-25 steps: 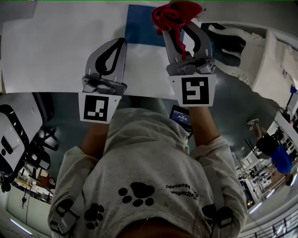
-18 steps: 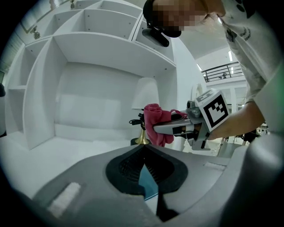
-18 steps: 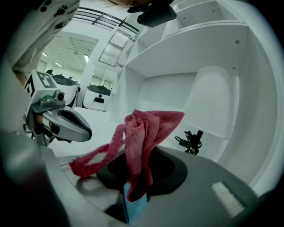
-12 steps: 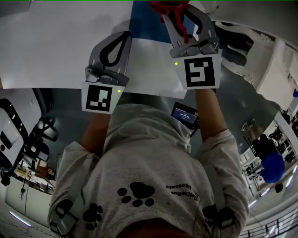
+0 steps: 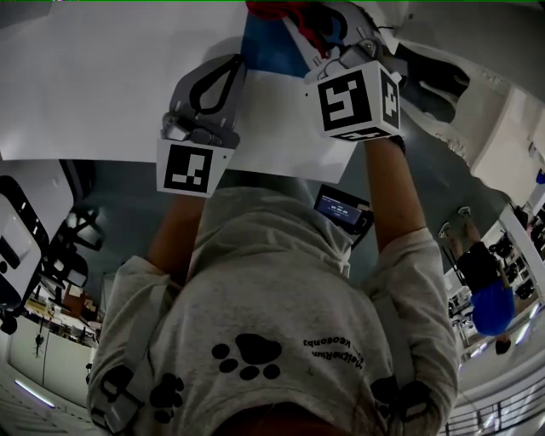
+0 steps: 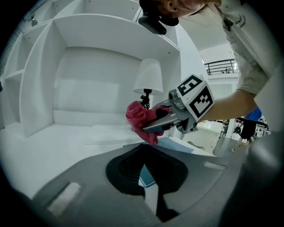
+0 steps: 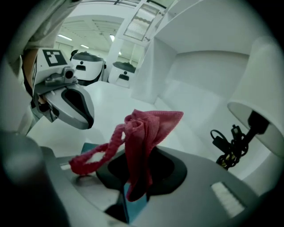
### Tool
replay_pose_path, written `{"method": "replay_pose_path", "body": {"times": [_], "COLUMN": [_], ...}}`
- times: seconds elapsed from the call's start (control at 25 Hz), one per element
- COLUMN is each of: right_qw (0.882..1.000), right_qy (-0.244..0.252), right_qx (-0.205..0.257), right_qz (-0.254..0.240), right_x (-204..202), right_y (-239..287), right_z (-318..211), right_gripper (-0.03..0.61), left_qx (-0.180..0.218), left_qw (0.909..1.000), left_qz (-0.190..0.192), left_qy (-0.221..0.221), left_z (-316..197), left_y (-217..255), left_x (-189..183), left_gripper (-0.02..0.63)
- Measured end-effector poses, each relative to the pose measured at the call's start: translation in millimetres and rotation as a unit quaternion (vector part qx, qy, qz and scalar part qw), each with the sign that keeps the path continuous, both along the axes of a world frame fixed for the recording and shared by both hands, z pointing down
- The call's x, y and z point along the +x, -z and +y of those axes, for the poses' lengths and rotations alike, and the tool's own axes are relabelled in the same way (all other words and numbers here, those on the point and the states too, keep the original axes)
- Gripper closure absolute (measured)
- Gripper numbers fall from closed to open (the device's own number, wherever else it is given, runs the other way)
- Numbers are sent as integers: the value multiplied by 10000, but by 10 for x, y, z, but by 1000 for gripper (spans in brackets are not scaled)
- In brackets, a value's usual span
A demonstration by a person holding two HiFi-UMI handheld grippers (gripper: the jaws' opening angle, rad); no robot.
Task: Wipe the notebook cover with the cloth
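Two-jaw right gripper (image 6: 153, 125) pinches crumpled red cloth (image 7: 142, 133) (looped hem dangling) over flat blue notebook (image 5: 264, 51); left gripper (image 5: 230, 68) closed, empty.

The cloth (image 7: 138, 133) is showing pinkish red, the notebook (image 5: 269, 53) seemingly blue, the desk (image 5: 85, 85) white.

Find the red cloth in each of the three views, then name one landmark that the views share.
Head view: the cloth is at the top edge, right of centre.
Left gripper view: the cloth is at the centre, clamped in the right gripper, in front of the lamp.
Right gripper view: the cloth is at the centre, rising from between the jaws.
Shared landmark: the blue notebook, beside the cloth in every view.
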State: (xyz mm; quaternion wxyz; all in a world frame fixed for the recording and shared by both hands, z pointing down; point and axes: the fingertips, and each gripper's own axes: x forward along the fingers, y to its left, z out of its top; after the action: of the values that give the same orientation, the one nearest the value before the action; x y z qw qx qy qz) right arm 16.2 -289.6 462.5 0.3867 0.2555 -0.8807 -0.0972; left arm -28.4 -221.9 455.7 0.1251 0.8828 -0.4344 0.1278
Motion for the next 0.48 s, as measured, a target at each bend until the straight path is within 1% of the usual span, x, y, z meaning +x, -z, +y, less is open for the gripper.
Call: {"method": "replay_pose_path", "body": {"times": [0.12, 0.24, 0.36, 0.48], "right_qw": [9985, 9941, 9845, 9730], "right_qy": [281, 484, 588, 755], "right_qx": [-225, -567, -1040, -1476], "right_qz": [410, 790, 1283, 1604], "right_x": [-12, -78, -130, -188], "right_y": [-132, -255, -364, -410], "right_z": [-8, -6, -21, -2], "right_gripper": [505, 506, 506, 506], "left_qx": [-86, -236, -379, -465], "left_qw": [9999, 9996, 9990, 9985], "left_qz": [-79, -160, -231, -285], "left_qy": [-43, -69, -84, -83], "left_z": [14, 47, 55, 59], "left_y": [-43, -111, -168, -209], "left_x": [45, 21, 0, 2], "left_gripper": [616, 616, 617, 615]}}
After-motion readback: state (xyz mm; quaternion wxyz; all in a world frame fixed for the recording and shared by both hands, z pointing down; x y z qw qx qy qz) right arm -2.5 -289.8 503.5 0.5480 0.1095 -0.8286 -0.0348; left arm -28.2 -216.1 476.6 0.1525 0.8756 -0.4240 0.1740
